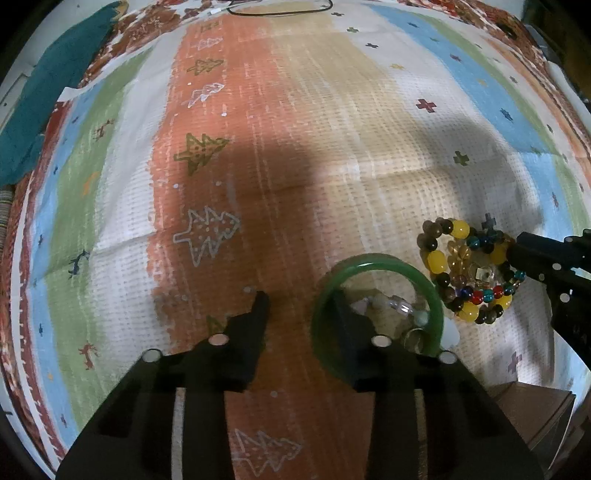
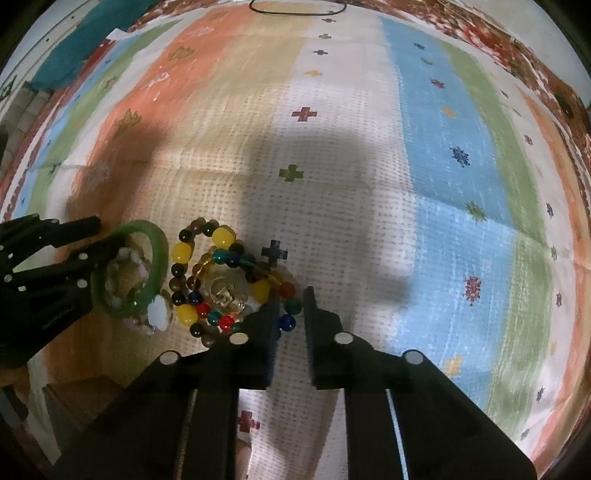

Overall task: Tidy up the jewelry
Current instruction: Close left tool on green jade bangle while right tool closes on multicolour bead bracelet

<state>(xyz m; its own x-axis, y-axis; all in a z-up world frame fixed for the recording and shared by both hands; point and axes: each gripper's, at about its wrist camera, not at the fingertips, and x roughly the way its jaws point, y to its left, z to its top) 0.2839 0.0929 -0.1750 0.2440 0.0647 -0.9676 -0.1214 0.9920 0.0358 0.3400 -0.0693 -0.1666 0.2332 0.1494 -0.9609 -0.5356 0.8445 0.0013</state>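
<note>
A green jade bangle (image 1: 373,264) lies on the striped cloth with small pale beads inside it. My left gripper (image 1: 299,299) is open; its right finger (image 1: 351,325) sits inside the bangle and the left finger outside, so the jaws straddle the rim. A pile of beaded bracelets (image 1: 469,269) with yellow, dark and coloured beads lies just right of it. In the right wrist view my right gripper (image 2: 290,295) is narrowly open, its tips straddling coloured beads (image 2: 291,304) at the edge of the bracelet pile (image 2: 218,277). The bangle (image 2: 159,258) and left gripper show at its left.
A brown box corner (image 1: 532,410) sits at the near right of the left wrist view, and shows in the right wrist view (image 2: 81,398) too. A teal cloth (image 1: 55,92) lies far left. A black cable loop (image 1: 280,11) lies at the far edge.
</note>
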